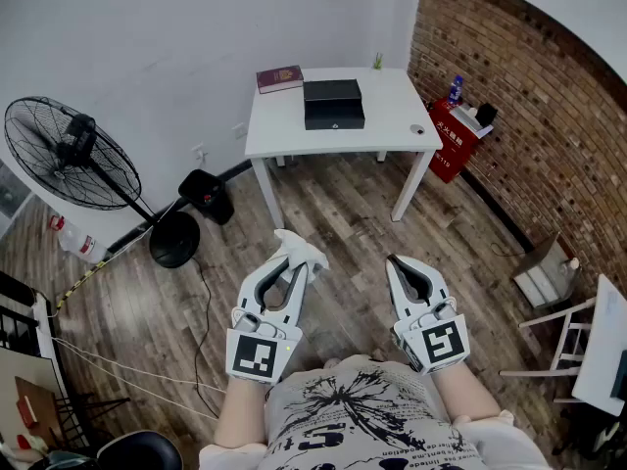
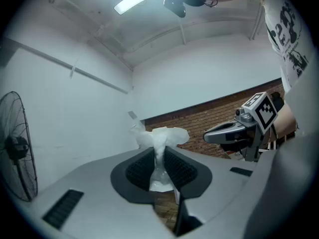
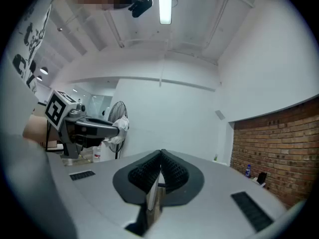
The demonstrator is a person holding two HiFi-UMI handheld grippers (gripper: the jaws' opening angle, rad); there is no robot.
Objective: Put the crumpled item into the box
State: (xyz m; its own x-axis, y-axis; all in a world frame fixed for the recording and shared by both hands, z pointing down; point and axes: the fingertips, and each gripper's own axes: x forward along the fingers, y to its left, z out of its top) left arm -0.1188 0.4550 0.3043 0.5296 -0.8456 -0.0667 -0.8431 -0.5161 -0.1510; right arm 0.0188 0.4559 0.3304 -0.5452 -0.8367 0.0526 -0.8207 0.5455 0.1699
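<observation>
Crumpled white paper point(image 1: 302, 248) is pinched in the left gripper point(image 1: 294, 262): pads narrow, wad squeezed btwn them. In the left gripper view the paper's long axis runs along the jaws and it blooms out past the tips, i.e. toward the white table point(image 1: 392, 96). The right gripper point(image 1: 400, 267) has its jaws together w/ nothing btwn them. Both grippers are well short of the table's near edge, over the wood floor. The black box point(image 1: 333, 104) sits mid-table toward the back edge. A maroon book point(image 1: 279, 78) lies just beside the box at the table's back-left corner, and a small round obj point(image 1: 418, 130) is near the table's front-right corner. From the paper, the box lies straight ahead and slightly right, so the left gripper, already loaded, prob. makes the carry. Can't tell if the box is open on top; if it's lidded, the free right gripper looks best placed to lift the lid. Room is good: bare floor up to the table's front edge, w/ the fan point(image 1: 69, 155) well off the table's left side and a red cabinet point(image 1: 453, 137) at its right side, both out of line. Main risk, I'd judge: the light wad slipping from the pinch.
</observation>
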